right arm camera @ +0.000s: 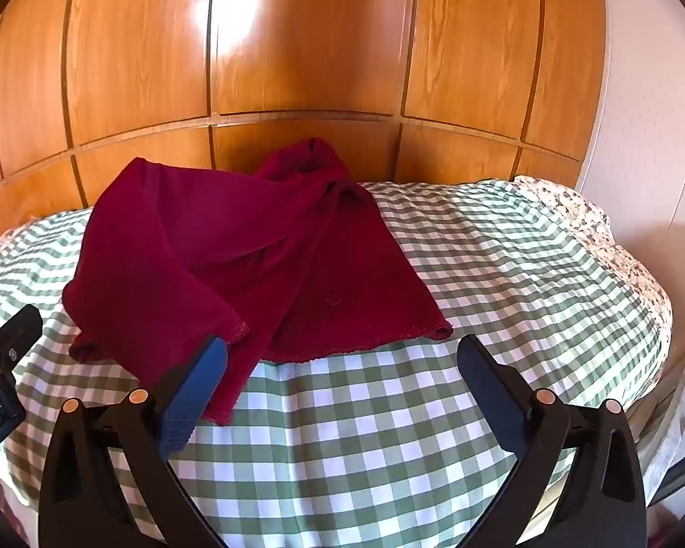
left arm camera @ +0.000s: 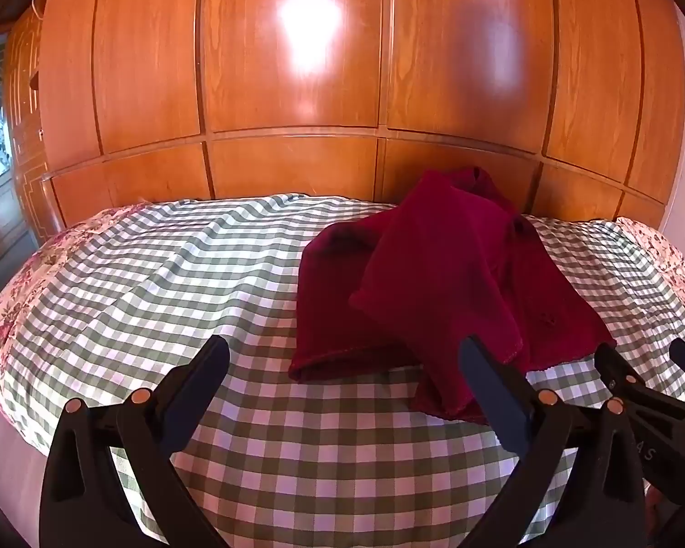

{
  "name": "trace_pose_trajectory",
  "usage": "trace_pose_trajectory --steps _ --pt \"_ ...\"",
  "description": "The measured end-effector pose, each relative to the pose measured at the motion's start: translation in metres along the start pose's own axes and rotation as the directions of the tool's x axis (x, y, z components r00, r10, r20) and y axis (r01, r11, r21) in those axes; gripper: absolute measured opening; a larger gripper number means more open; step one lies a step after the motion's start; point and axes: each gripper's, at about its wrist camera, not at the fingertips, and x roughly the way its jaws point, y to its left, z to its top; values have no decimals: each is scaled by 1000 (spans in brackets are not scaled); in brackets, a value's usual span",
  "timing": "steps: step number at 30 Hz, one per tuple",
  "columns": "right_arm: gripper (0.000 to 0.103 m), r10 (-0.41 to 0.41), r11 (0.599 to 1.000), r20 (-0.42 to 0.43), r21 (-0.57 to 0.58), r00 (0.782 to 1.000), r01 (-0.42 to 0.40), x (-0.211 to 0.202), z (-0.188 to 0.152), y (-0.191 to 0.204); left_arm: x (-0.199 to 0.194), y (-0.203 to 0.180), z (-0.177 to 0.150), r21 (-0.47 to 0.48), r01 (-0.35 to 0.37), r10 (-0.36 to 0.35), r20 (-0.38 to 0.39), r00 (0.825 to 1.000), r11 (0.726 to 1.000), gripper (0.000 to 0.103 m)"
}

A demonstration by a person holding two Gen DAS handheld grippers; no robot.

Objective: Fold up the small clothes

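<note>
I am holding both tools low over the near edge of the bed; the left gripper (left arm camera: 342,365) is standing with its jaws wide apart, nothing between them, checked cloth showing through the gap; the right gripper (right arm camera: 342,360) is likewise spread wide and gripping nothing, though its left finger is sitting just in front of the garment's nearest flap. Beyond the fingers the green-and-white checked bedspread (left arm camera: 160,274) is lying mostly smooth. On it, right of centre from the left wrist, the dark red knit top (left arm camera: 434,274) is resting in a loose heap; one part is thrown diagonally across the body, the hem is facing me, the far end is bunching up near the wooden wardrobe doors (left arm camera: 297,68). I am judging folding as barely begun or only rough: nothing lying square; flattening, sleeve folds and the final fold all seem left.
</note>
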Motion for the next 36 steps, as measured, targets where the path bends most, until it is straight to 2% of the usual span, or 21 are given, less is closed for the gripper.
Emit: trace_pose_trajectory --steps 8,15,36 --pt "100 -25 1000 -25 -6 999 25 7 -2 -2 4 -16 0 19 0 0 13 1000 1000 100" --pt "100 -12 1000 -21 11 1000 12 8 -3 -8 -6 -11 -1 36 22 -23 29 999 999 100" --pt "100 15 999 31 32 999 -16 -4 2 -5 -10 0 7 -12 16 -16 41 999 1000 100"
